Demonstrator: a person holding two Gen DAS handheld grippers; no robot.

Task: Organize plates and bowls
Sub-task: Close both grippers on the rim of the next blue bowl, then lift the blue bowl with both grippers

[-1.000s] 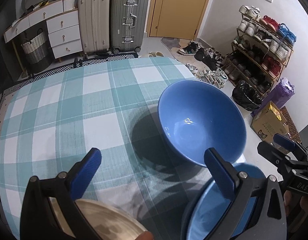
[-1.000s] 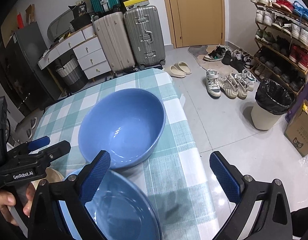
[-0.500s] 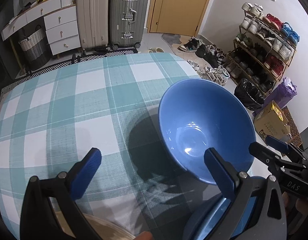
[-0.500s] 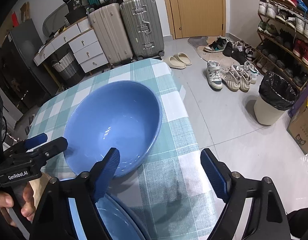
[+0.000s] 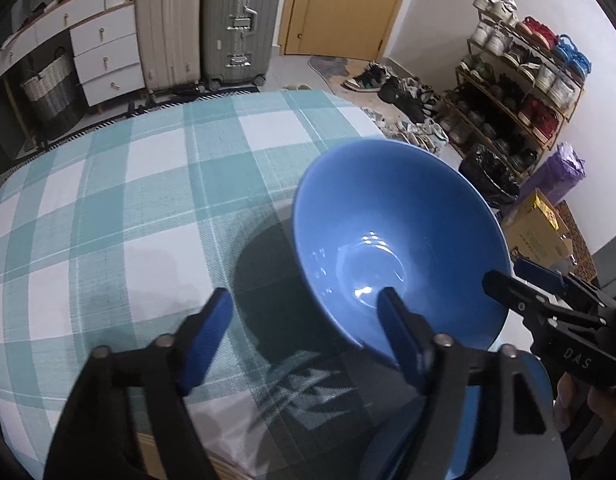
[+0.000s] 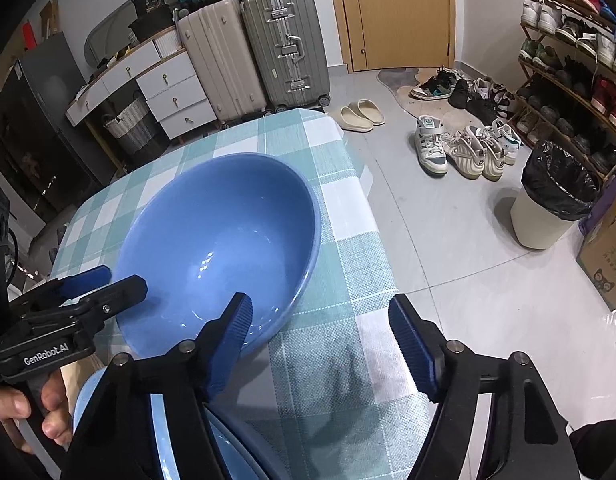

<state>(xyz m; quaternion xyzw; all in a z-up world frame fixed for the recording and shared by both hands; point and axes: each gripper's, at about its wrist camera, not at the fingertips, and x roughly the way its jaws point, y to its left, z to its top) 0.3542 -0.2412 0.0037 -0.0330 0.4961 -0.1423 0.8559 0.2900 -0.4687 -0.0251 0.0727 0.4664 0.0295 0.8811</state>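
A large blue bowl [image 5: 400, 248] stands upright on the teal checked tablecloth [image 5: 147, 208], also in the right wrist view [image 6: 223, 248]. My left gripper [image 5: 303, 332] is open; its right finger reaches over the bowl's near left rim, its left finger is outside. My right gripper [image 6: 320, 344] is open; its left finger is at the bowl's near right rim, its right finger over the cloth. A second blue dish [image 6: 159, 436] lies below both grippers, partly hidden. A tan plate edge [image 5: 147, 456] shows at the bottom.
The table's right edge [image 6: 372, 216] drops to a tiled floor with shoes, a bin [image 6: 556, 200] and a shoe rack [image 5: 520, 92]. Suitcases [image 6: 251, 52] and drawers stand behind the table.
Both grippers moved forward to the blue bowl, one at each side of its near rim, and their jaws narrowed. The bowl has not moved.
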